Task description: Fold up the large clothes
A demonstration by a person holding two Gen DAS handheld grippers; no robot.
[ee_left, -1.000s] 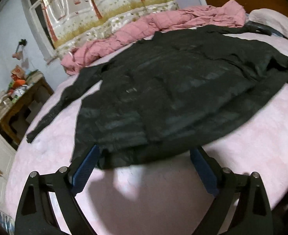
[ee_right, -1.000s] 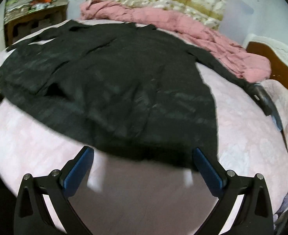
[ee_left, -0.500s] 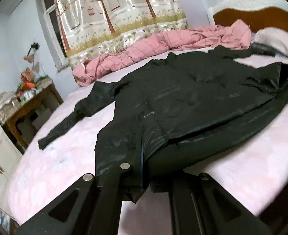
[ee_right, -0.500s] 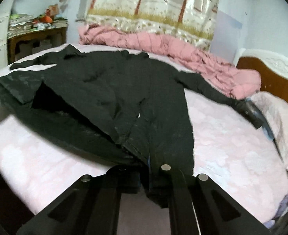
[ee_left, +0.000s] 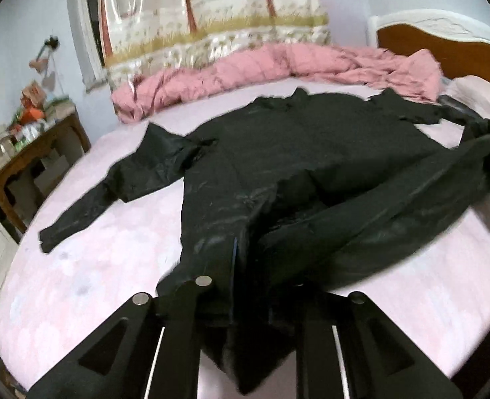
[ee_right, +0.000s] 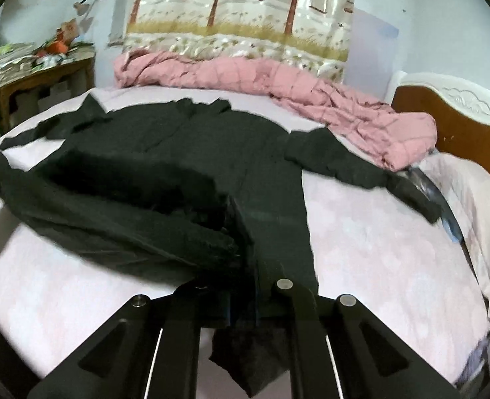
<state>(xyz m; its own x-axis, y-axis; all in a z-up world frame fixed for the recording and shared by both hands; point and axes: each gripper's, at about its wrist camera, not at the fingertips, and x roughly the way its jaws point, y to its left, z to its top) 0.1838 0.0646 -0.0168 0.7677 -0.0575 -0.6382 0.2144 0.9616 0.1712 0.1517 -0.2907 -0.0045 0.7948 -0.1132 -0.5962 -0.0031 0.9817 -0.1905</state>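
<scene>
A large black coat (ee_left: 294, 153) (ee_right: 195, 153) lies spread on a pink bed (ee_left: 111, 249) (ee_right: 378, 249), collar far away, sleeves out to both sides. My left gripper (ee_left: 245, 276) pinches the near hem at its left corner; the jaws are opening slightly, with cloth still pressed between them. My right gripper (ee_right: 241, 286) pinches the hem's right corner the same way, its jaws also opening a little. Between the two grips the hem hangs raised off the sheet as a sagging band. Cloth hides the fingertips of both.
A crumpled pink quilt (ee_left: 278, 63) (ee_right: 311, 99) lies along the far side of the bed under a tree-print curtain (ee_left: 211, 16). The wooden headboard (ee_right: 461, 133) is on the right. A cluttered wooden side table (ee_left: 28, 166) stands to the left of the bed.
Both grippers went from wide open at the hem to shut on it, then rose, lifting the hem off the bed and drawing the coat's lower part up and forward.
</scene>
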